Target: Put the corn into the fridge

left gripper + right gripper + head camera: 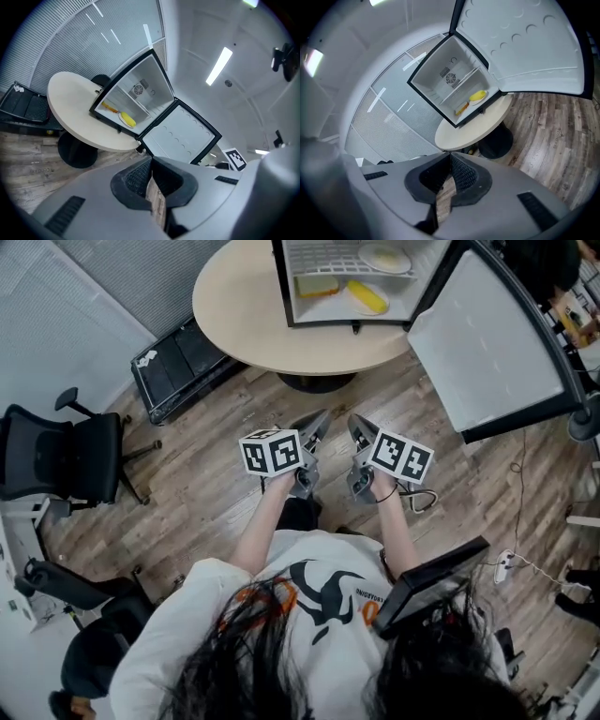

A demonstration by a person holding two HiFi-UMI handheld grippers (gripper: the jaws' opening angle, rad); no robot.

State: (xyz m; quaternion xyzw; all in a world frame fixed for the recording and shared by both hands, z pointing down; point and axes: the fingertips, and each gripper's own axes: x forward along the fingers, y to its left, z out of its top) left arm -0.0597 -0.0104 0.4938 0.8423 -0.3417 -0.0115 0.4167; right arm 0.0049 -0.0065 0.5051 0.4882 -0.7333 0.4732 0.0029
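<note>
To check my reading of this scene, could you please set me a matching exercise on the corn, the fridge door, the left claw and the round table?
1 corn
2 fridge door
3 left claw
4 round table

a swung open
b shut, empty
c bearing the fridge
d inside the fridge

Pairs: 1-d, 2-a, 3-b, 4-c.

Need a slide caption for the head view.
Corn lies inside the open fridge on the round table; left gripper and right gripper shut, empty, over the floor.
</note>
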